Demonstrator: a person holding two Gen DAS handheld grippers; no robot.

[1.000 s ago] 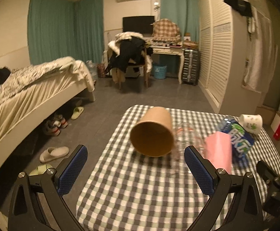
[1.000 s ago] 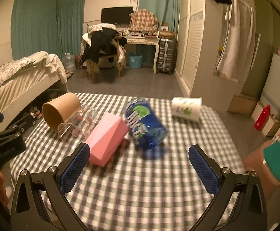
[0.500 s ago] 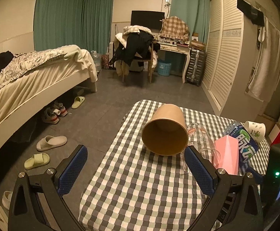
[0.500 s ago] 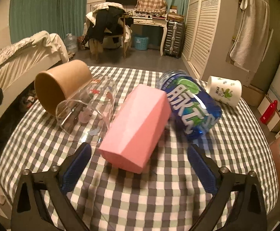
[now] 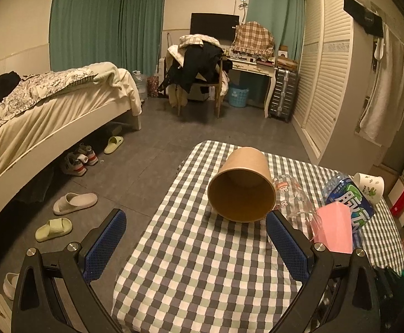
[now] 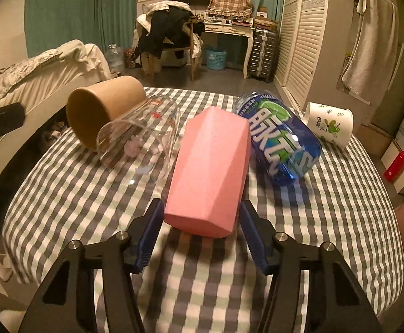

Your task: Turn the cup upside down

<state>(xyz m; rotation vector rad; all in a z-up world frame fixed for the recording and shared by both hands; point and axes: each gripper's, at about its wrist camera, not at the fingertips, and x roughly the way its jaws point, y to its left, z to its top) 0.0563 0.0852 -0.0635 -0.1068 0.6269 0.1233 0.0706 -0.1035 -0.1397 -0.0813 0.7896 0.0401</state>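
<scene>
A: So, where do your grippers sit?

B: Your right gripper (image 6: 202,227) has its fingers on either side of the near end of the pink cup (image 6: 211,170), which lies on its side on the checked table (image 6: 340,208). Both blue pads look very close to the cup's walls, but you cannot tell whether they are pressing on it.

A: And the left one?

B: Your left gripper (image 5: 193,238) is spread wide and holds nothing, low over the table's near left edge. It points at a brown paper cup (image 5: 242,190) lying on its side, mouth toward you.

A: What else lies there?

B: A clear glass (image 6: 140,138) rests on its side between the brown cup and the pink one, touching the brown cup. A blue bottle (image 6: 279,138) lies just right of the pink cup. A white printed cup (image 6: 329,125) lies on its side near the far right edge.
</scene>
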